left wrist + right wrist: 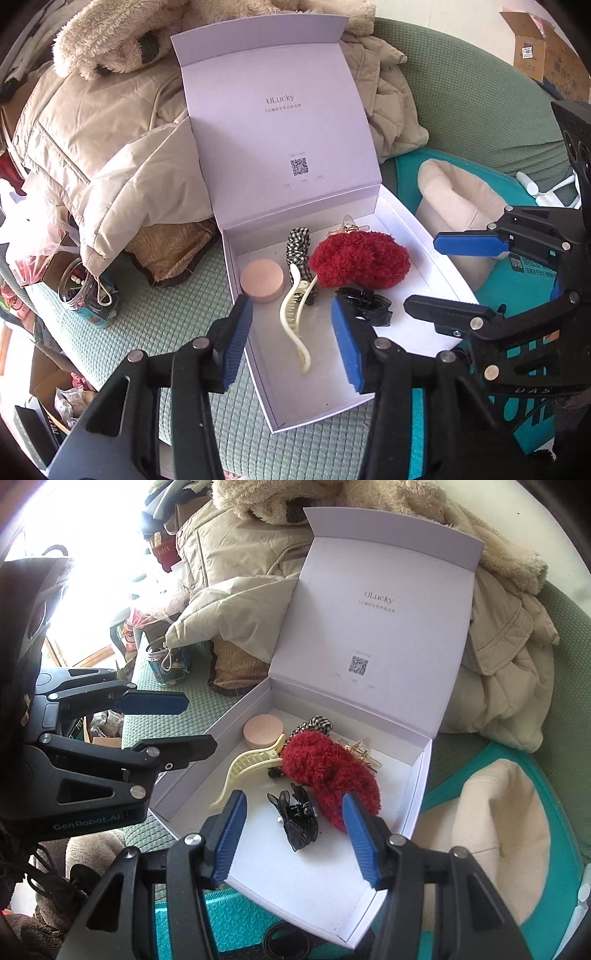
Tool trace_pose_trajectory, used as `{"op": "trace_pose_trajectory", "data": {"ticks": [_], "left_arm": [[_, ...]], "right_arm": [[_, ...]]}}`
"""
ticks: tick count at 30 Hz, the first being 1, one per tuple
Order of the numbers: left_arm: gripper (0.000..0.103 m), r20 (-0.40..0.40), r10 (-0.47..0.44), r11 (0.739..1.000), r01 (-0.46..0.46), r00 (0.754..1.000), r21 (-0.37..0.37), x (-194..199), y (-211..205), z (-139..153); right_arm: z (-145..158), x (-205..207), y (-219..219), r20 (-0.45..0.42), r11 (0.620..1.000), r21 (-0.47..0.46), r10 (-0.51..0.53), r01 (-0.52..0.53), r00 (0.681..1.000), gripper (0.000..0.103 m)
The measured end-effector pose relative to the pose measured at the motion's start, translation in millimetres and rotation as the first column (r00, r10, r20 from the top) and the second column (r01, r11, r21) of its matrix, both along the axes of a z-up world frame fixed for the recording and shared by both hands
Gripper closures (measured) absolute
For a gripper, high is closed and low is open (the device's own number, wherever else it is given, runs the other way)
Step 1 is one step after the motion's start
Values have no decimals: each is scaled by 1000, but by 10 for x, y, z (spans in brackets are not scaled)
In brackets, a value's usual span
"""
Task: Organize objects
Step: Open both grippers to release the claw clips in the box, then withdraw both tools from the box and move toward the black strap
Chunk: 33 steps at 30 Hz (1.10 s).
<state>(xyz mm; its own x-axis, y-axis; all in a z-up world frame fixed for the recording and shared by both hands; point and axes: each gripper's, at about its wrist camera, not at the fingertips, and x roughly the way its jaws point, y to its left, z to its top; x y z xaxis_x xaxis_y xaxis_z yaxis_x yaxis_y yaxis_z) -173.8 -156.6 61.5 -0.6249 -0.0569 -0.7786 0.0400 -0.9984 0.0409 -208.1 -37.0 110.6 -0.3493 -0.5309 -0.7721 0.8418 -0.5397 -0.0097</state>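
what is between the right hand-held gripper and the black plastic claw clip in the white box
Nothing visible. The right hand-held gripper hangs open above the black plastic claw clip in the white cardboard box; the fuzzy red scrunchie lies beside it.

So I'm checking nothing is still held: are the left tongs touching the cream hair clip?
Apart. In the left wrist view the left tongs hang above the cream hair clip, pads clear on either side.

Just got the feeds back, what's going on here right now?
A person is sorting hair accessories into an open white box on a green cushion, a handheld gripper in each hand. The box holds a red scrunchie, a checked scrunchie, a cream claw clip, a black claw clip, a clear clip and a pink round case. The left gripper and right gripper hover above it, fingers apart, holding nothing.
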Motion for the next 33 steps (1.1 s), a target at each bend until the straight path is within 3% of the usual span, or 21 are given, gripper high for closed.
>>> {"op": "trace_pose_trajectory", "data": {"ticks": [5,10,23,28,33], "left_arm": [[60,-32,16,1000,-16,999,6,196,80,179],[51,-61,39,999,-38,997,20,388,146,294],[48,-92,47,997,-42,995,57,853,433,420],[36,-108,38,998,-32,993,51,1037,610,427],[32,-109,33,999,-28,994,42,1196,760,400]], "right_arm": [[173,118,152,-34,1000,-18,-19,19,999,48],[267,247,284,-48,999,-38,-38,36,998,48],[377,568,701,-57,992,-80,-100,95,993,48],[375,696,863,-63,989,-93,-118,112,991,48],[371,838,1015,-73,986,-95,-143,136,987,48]]}}
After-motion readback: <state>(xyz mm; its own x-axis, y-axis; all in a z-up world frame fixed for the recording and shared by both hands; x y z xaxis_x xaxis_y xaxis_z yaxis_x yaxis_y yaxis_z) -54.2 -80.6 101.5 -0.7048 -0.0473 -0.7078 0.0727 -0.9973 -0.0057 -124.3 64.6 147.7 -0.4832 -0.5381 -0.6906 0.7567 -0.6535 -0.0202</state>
